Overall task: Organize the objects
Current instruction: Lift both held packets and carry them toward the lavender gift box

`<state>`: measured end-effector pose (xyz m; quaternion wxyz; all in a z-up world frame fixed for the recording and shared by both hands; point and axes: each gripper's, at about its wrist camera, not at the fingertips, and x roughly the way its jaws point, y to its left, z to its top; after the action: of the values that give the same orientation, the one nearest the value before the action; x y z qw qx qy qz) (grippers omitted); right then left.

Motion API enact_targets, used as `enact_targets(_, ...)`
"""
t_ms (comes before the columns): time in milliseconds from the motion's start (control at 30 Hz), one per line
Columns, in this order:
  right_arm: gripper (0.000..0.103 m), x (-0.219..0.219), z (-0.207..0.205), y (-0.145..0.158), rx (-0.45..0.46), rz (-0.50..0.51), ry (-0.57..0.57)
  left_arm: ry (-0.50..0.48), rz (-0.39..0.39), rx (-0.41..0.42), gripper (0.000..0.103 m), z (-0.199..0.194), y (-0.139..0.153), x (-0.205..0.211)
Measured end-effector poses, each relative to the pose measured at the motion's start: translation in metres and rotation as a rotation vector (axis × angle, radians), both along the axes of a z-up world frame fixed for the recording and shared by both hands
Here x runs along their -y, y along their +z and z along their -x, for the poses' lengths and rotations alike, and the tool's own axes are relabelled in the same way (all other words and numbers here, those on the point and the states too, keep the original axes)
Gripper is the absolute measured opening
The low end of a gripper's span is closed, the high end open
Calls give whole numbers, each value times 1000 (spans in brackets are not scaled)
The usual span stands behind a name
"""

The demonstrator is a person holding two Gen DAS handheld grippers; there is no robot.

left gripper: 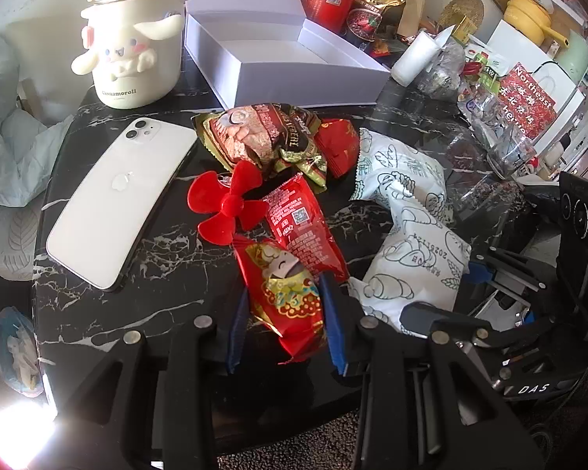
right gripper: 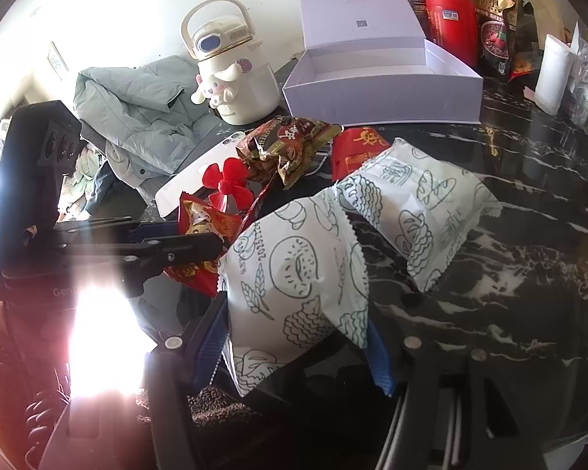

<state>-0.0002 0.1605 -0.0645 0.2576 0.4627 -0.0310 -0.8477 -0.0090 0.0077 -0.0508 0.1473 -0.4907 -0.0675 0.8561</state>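
At the far left of the black marbled table (left gripper: 109, 313) stands a cream Cinnamoroll jug (left gripper: 131, 51), and in front of it a white phone (left gripper: 113, 203) lies face down, close to a red plastic propeller (left gripper: 225, 205). Behind these, the open white box (left gripper: 278, 58) sits empty with its lid tipped back, the likely home for the loose snacks.

In the middle, the left gripper (left gripper: 286, 329) has its blue-padded fingers drawn narrow onto the near end of a red snack packet (left gripper: 290, 274). A second red sachet (left gripper: 298, 219) rests across the top of that packet, and a brown-and-green wrapper (left gripper: 262, 137) lies behind. To the right, the right gripper (right gripper: 298, 340) is closed across the near white pastry bag (right gripper: 294, 286); a second white pastry bag (right gripper: 423, 211) overlaps its far end.

The risks come from the overlaps and the slick film. Lifting the red packet could carry or flick the sachet on it, and might nudge the propeller toward the phone. Both grips sit on soft, air-filled wrappers near one end, so either bag could slip or swing, and a hard squeeze may crush what is inside. The two grippers work close together, so rising at once toward the box could bring them into each other.
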Motion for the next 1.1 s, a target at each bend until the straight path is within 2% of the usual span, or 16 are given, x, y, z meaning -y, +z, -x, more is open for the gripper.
enact_targets(467, 59, 0, -13, 4, -24, 19, 5, 1, -1, -19, 32, -12, 5, 1)
enact_targets(533, 62, 2, -13, 3, -19, 19, 11, 3, -19, 2, 32, -12, 1, 2)
enact_targets(633, 77, 5, -12, 2, -21, 1, 7, 7, -17, 3, 32, -14, 0, 4)
enact_targets(767, 91, 12, -7, 3, -28, 20, 40, 13, -22, 7, 32, -14, -1, 7)
enact_targets(1033, 93, 27, 3, -14, 24, -26, 76, 32, -1, 17, 32, -12, -6, 14)
enact_targets(1100, 93, 29, 2, -15, 6, -47, 86, 34, 1, 17, 32, -12, -7, 15)
